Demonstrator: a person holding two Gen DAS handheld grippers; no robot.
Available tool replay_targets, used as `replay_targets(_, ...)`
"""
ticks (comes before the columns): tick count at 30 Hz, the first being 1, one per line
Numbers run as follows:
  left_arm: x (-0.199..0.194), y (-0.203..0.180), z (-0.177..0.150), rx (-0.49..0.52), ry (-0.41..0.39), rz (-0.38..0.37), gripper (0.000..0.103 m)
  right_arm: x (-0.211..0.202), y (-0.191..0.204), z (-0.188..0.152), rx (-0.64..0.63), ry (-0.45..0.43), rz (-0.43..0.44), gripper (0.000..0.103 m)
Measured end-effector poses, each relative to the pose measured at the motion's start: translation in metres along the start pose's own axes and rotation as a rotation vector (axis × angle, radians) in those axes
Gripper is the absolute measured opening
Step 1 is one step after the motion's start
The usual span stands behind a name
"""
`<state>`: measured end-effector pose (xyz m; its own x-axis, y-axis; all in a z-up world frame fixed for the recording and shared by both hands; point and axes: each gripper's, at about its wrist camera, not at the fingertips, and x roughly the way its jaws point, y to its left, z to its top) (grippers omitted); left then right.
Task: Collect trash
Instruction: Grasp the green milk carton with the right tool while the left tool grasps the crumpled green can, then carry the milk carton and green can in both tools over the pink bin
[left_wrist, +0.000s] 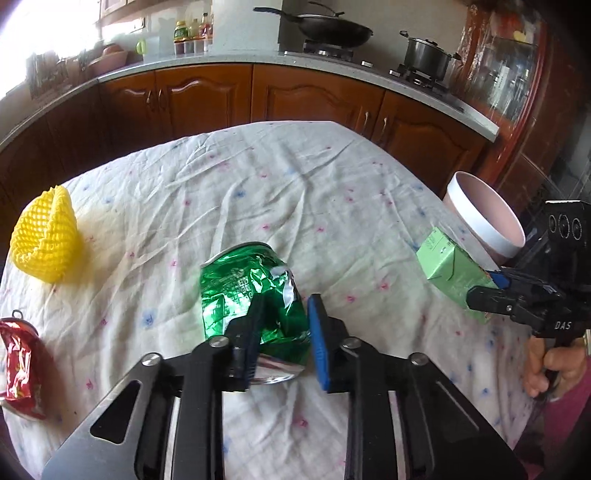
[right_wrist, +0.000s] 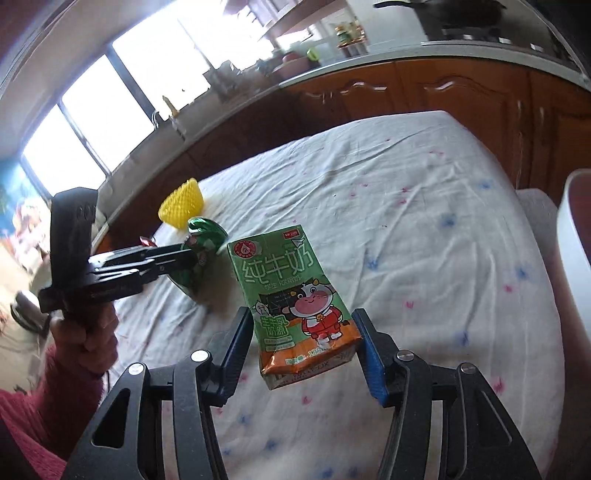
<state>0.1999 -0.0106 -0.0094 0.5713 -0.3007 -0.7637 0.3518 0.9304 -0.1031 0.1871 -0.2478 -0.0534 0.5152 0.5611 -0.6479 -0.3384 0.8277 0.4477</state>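
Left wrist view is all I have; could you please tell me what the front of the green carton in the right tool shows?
Observer: The green carton shows a cartoon cow in red clothes under large white characters; the right tool grips its sides.
Operator: Thank you. What colour is its lower end?
Observer: Orange, a band across the bottom.
Operator: And what holds my left tool?
Observer: A hand in a red sleeve holds the left tool, which is clamped on the green can.
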Motion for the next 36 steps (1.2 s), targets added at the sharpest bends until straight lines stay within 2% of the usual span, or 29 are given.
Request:
replay_targets(1, -0.002, -0.001, 0.0, -0.005, -0.007, -0.002, 0.014, -0.004, 0.0, -0.003, 0.017, -0.013, 0.002, 0.055)
replay_targets(5, -0.011, 0.001, -0.003, -0.044, -0.029, -0.006, 0.013, -0.016, 0.004, -0.009, 0.036, -0.041, 0.002, 0.055)
replay_targets(13, -0.033, 0.016, -0.013, -0.108, -0.078, 0.028, 0.01, -0.027, 0.013, -0.013, 0.031, -0.067, 0.018, 0.055)
replay_targets(18, -0.036, 0.018, -0.016, -0.083, -0.056, 0.027, 0.01, -0.034, 0.016, -0.014, 0.026, -0.078, 0.026, 0.055)
replay_targets(28, -0.029, 0.019, -0.013, -0.044, 0.044, 0.135, 0.013, -0.039, 0.019, -0.014, 0.03, -0.09, 0.036, 0.055)
replay_targets(36, -0.032, 0.019, -0.017, -0.062, -0.004, 0.12, 0.012, -0.045, 0.02, -0.014, 0.029, -0.111, 0.029, 0.054)
